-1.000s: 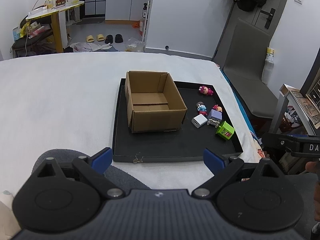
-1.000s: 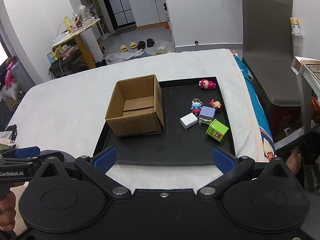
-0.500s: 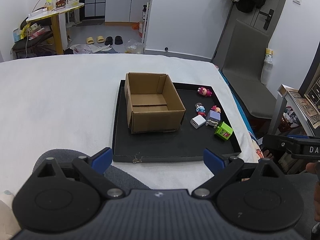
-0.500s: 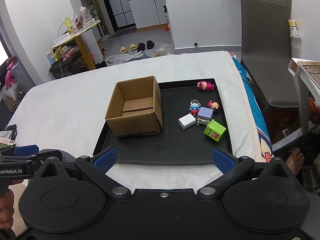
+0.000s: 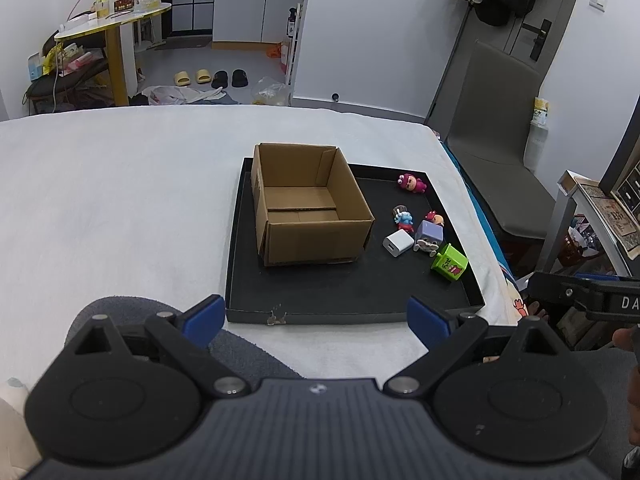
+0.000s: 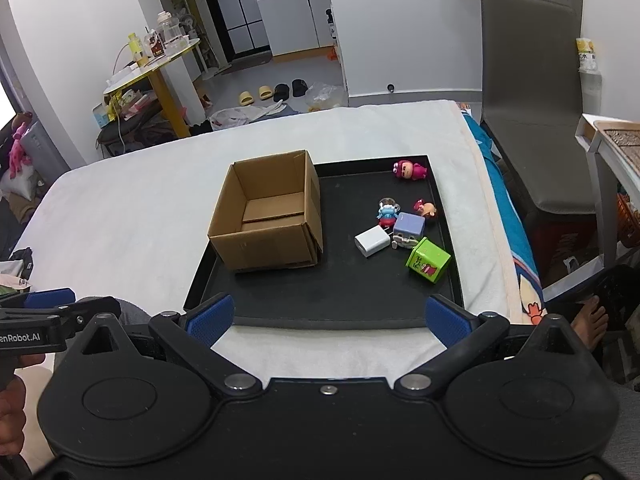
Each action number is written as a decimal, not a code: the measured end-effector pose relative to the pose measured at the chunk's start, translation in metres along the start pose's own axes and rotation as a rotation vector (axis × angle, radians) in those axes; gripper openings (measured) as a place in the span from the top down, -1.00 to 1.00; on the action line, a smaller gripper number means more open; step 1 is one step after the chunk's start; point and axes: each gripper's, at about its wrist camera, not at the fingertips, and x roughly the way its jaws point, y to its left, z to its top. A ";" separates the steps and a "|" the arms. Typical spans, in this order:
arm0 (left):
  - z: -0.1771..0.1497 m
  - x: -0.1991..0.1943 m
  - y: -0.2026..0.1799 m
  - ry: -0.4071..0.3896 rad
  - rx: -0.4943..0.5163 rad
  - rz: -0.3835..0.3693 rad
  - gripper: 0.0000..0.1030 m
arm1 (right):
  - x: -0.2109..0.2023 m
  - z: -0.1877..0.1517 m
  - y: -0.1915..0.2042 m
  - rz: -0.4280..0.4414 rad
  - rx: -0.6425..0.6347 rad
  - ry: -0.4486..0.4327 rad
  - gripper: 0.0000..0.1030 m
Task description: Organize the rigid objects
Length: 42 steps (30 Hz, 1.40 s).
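Observation:
An open cardboard box (image 5: 308,216) (image 6: 268,220) stands on the left part of a black tray (image 5: 340,296) (image 6: 340,296) on a white-covered bed. To its right on the tray lie a white charger cube (image 5: 398,243) (image 6: 372,242), a purple cube toy (image 5: 429,234) (image 6: 408,226), a green cube (image 5: 449,263) (image 6: 428,259), a blue figure (image 5: 403,218) (image 6: 386,211), a pink figure (image 5: 412,183) (image 6: 410,169) and a small red figure (image 6: 425,208). My left gripper (image 5: 312,316) and right gripper (image 6: 326,314) both hover open before the tray's near edge, holding nothing.
White bedding (image 5: 120,200) spreads to the left of the tray. A grey chair (image 6: 532,120) stands right of the bed, beside a small side table (image 6: 608,132). A yellow table (image 5: 112,28) and shoes (image 6: 272,90) are on the floor beyond.
Both views have drawn back and risen slightly, so the tray and box appear a little smaller and lower. Nothing on the tray has moved; both grippers stay open.

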 end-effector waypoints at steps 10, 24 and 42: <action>0.001 0.001 0.000 -0.001 -0.001 0.002 -0.88 | 0.002 -0.001 0.000 -0.002 -0.005 -0.001 -1.00; 0.001 0.005 0.000 0.011 -0.005 0.001 -0.88 | 0.004 -0.003 -0.004 -0.002 0.008 0.003 -1.00; 0.006 0.017 0.003 0.027 -0.022 0.014 -0.88 | 0.017 -0.002 -0.006 -0.035 0.005 0.029 -1.00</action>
